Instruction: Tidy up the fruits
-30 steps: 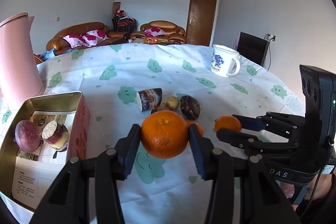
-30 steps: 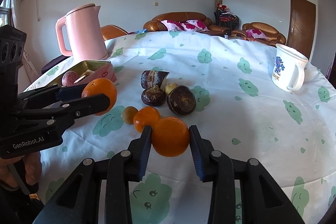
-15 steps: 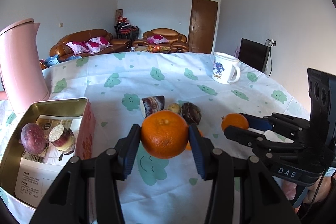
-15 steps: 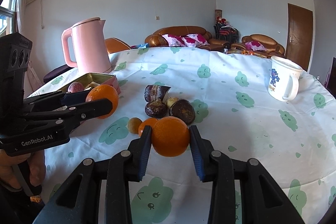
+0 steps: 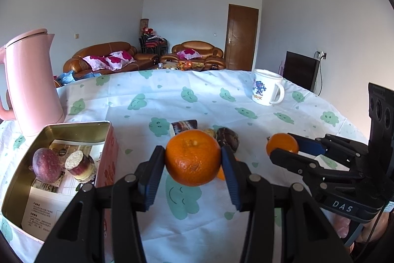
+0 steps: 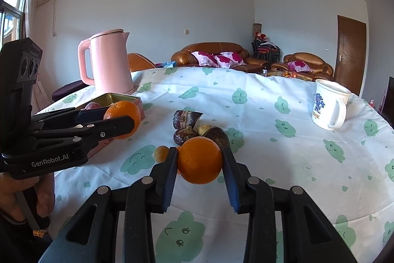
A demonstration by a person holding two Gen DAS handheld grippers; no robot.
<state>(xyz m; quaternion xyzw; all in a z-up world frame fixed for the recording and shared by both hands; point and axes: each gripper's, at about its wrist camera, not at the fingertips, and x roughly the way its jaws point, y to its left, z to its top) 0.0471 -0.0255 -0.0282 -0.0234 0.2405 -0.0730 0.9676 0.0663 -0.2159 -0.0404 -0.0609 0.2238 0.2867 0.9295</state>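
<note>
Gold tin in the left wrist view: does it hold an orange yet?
No: the gold tin holds only a purple fruit and a cut sugarcane piece.

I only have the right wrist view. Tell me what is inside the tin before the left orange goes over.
Observer: In the left wrist view, the tin holds a purple round fruit and a cut sugarcane piece, side by side.
Operator: Report what they lie on.
Observer: A printed paper sheet lines the bottom. The part nearest the camera shows only that sheet.
Operator: Confirm the left grip.
Observer: The left gripper has a pad pressed on each side of its orange, which hangs above the cloth, right of the tin.
</note>
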